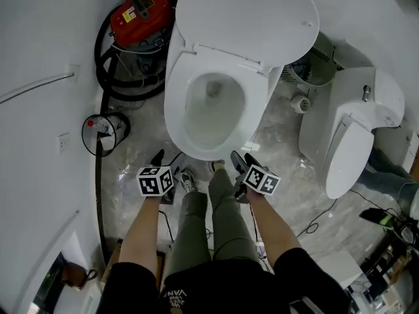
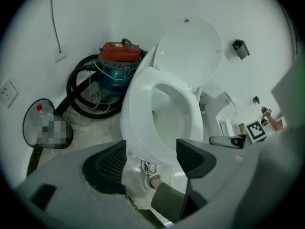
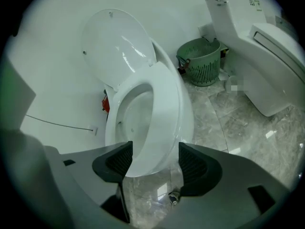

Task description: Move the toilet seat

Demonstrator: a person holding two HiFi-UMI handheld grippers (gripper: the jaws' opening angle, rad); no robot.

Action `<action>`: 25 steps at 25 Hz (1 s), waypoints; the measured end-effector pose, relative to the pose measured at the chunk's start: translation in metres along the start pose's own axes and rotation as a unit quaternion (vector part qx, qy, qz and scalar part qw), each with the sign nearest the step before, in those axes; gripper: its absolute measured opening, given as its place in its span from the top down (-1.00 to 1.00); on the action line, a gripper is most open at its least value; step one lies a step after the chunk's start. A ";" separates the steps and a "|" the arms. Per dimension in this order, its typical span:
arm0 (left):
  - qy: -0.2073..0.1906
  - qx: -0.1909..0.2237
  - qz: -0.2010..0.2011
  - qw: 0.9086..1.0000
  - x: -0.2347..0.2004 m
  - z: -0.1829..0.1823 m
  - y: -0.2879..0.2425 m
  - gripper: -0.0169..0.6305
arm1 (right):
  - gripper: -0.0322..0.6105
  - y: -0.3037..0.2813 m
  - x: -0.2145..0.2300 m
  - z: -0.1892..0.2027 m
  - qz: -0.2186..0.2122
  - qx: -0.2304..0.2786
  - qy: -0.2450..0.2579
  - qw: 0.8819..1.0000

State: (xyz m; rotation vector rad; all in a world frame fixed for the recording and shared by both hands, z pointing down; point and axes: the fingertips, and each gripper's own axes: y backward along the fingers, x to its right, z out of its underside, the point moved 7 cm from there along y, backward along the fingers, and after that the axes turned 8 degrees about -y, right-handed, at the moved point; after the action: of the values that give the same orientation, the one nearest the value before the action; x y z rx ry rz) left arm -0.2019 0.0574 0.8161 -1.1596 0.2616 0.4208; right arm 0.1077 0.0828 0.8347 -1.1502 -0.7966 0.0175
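Head view, toilet seat [image 1: 175, 113]: it lies down on the bowl, with the lid [image 1: 249, 12] raised against the wall.
Head view, your grippers: the left gripper [image 1: 163, 165] and right gripper [image 1: 244, 160] hover just off the bowl's front edge, one on each side of your legs.
Left gripper view, left gripper [image 2: 151, 159]: its jaws are wide apart and hold nothing; the toilet seat [image 2: 138, 113] lies just beyond them.
Right gripper view, right gripper [image 3: 156, 163]: its jaws are spread wide; the front of the toilet seat [image 3: 167, 109] shows between them, and the pads are not pressing on it.
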 end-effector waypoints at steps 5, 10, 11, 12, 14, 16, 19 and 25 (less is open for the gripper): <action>0.027 -0.008 0.013 1.000 -0.010 0.002 -0.028 -0.14 | -0.01 -0.022 0.009 -0.001 -0.011 -0.005 -0.018 1.000; 0.048 -0.021 0.023 0.998 -0.017 0.006 -0.055 -0.21 | -0.01 -0.036 0.016 -0.003 -0.013 -0.004 -0.034 0.999; 0.052 -0.025 0.025 0.998 -0.017 0.007 -0.060 -0.25 | -0.02 -0.038 0.017 -0.003 -0.013 -0.005 -0.035 0.999; 0.059 -0.028 0.027 0.997 -0.017 0.009 -0.064 -0.27 | -0.03 -0.040 0.019 -0.003 -0.014 -0.006 -0.036 0.999; 0.078 -0.026 0.033 0.996 -0.018 0.010 -0.070 -0.29 | -0.03 -0.044 0.022 -0.004 -0.015 -0.007 -0.038 0.999; 0.096 -0.019 0.038 0.995 -0.018 0.009 -0.074 -0.29 | -0.03 -0.047 0.023 -0.005 -0.018 -0.006 -0.043 0.999; 0.129 -0.004 0.046 0.991 -0.019 0.009 -0.078 -0.29 | -0.03 -0.049 0.022 -0.005 -0.019 -0.001 -0.051 0.999; 0.170 0.024 0.047 0.984 -0.011 0.001 -0.080 -0.26 | -0.03 -0.047 0.021 -0.005 -0.017 0.006 -0.069 0.997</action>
State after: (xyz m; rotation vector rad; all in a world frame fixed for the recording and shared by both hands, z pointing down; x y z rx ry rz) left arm -0.1757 0.0293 0.8870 -1.1712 0.6228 0.2959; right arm 0.1082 0.0663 0.8834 -1.1318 -0.9364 0.0741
